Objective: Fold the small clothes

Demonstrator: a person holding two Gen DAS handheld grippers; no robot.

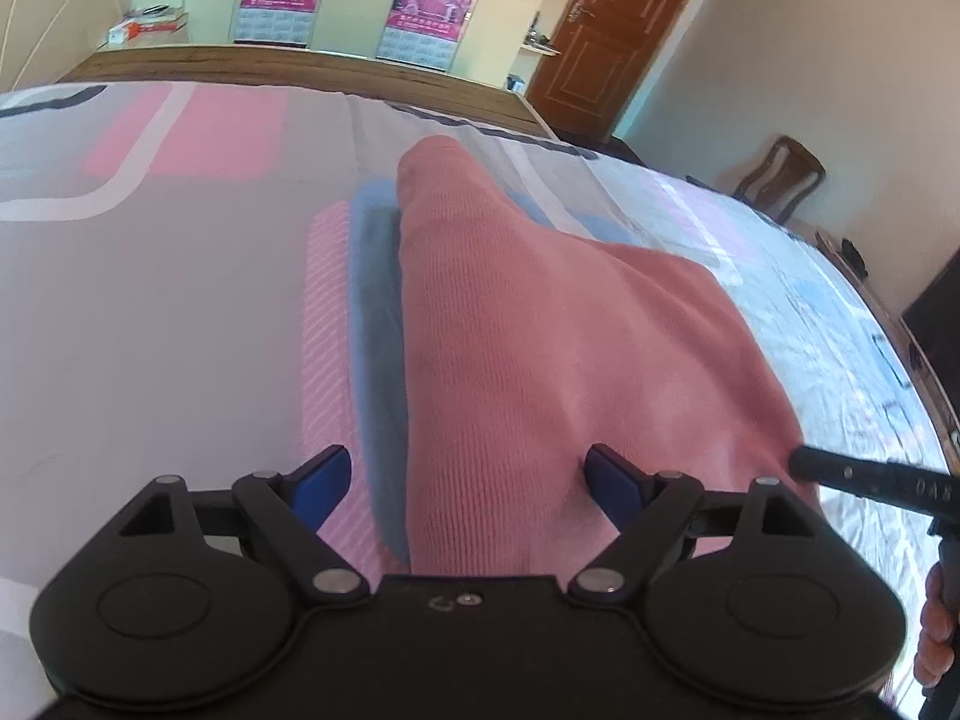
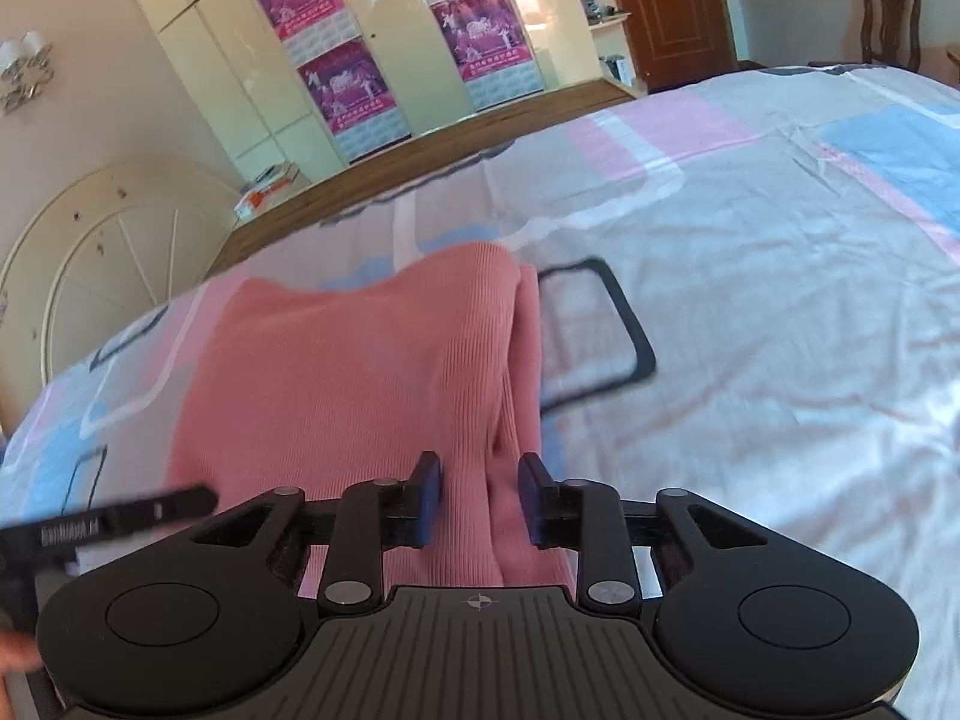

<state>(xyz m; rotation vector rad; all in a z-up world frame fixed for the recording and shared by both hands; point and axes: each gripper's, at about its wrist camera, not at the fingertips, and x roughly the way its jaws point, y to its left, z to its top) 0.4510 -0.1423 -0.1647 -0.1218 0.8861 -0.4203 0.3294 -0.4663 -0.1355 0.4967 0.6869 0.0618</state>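
Observation:
A pink ribbed knit garment (image 1: 540,324) lies on the bed, partly folded, with a long folded edge that runs away from me. My left gripper (image 1: 471,480) is open, its blue pads (image 1: 324,480) spread wide over the garment's near left edge. In the right wrist view the same garment (image 2: 360,372) shows with its doubled right edge running between the fingers. My right gripper (image 2: 478,498) is open, its pads (image 2: 427,495) apart on either side of that edge, not pinching it. The right gripper's black body (image 1: 870,480) shows at the right of the left wrist view.
The bed sheet (image 2: 750,300) has pink, blue, grey and white blocks. A wooden bed frame edge (image 1: 300,69), wardrobes with posters (image 2: 360,90), a brown door (image 1: 606,30), a chair (image 1: 780,177) and a cream headboard (image 2: 108,240) stand around the bed.

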